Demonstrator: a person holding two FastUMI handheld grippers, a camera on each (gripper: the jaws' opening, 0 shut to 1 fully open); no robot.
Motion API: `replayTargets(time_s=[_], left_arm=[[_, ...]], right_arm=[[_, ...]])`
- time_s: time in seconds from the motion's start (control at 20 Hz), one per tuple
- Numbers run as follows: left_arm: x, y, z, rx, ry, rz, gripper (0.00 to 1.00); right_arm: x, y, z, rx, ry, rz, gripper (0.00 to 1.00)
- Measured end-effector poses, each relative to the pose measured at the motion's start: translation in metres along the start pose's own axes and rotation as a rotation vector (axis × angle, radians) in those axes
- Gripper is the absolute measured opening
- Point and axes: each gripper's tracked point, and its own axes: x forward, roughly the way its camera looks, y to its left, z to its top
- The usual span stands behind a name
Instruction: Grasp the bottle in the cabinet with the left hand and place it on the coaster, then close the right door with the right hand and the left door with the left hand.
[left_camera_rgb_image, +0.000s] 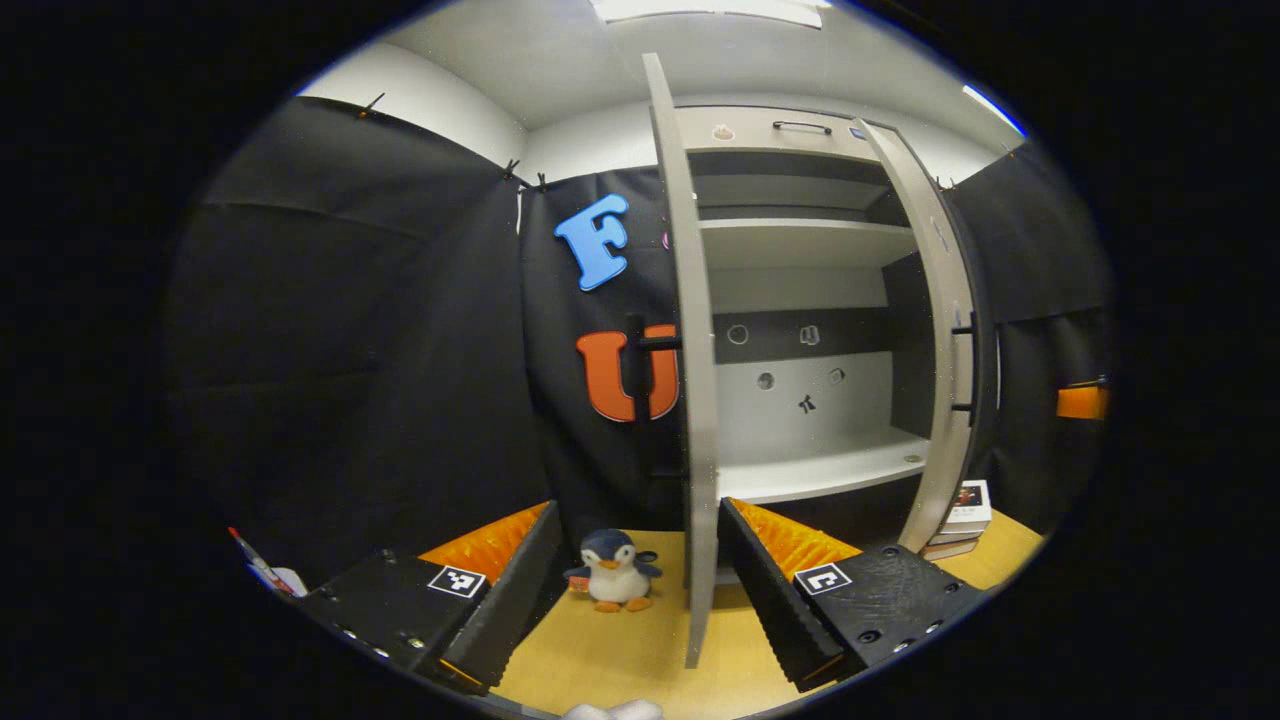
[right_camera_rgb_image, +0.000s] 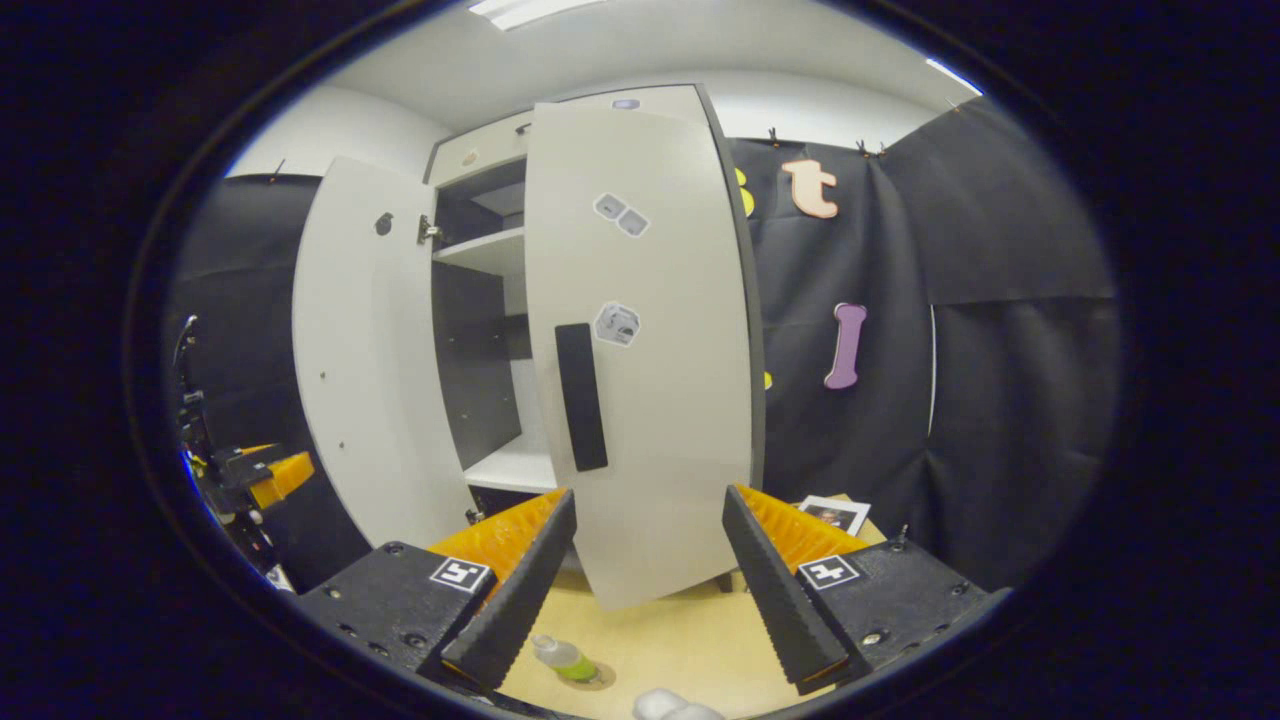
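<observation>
Right claw (right_camera_rgb_image: 645, 580) gapes wide, empty, just before the right door (right_camera_rgb_image: 640, 350); left claw (left_camera_rgb_image: 635, 590) is wide too, straddling the left door's (left_camera_rgb_image: 690, 400) edge. The bottle (right_camera_rgb_image: 562, 658) stands on the tabletop (right_camera_rgb_image: 680, 640), seemingly on its coaster. Judged step: door closing; next, push the right door shut.

The left gripper (left_camera_rgb_image: 640, 590) is held level with its jaws spread wide and nothing between them. The right gripper (right_camera_rgb_image: 645, 590) is likewise level, jaws wide apart and empty.
</observation>
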Motion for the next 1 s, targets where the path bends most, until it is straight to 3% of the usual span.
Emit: replayTargets(time_s=[0.15,0.35,0.95,1.0], left_arm=[[0.018,0.043,0.008,0.003,-0.017,0.082,0.96],[0.045,0.075,0.02,0.006,-0.028,0.131,0.96],[0.079,0.058,0.036,-0.008,-0.05,0.072,0.97],[0.077,0.057,0.038,-0.003,-0.065,0.072,0.92]], right_arm=[[-0.007,0.004,-0.01,-0.006,0.031,0.005,0.97],[-0.016,0.005,-0.01,-0.017,0.036,0.001,0.97],[-0.025,0.01,-0.007,-0.017,0.038,0.012,0.97],[-0.025,0.009,-0.005,-0.016,0.035,0.01,0.97]])
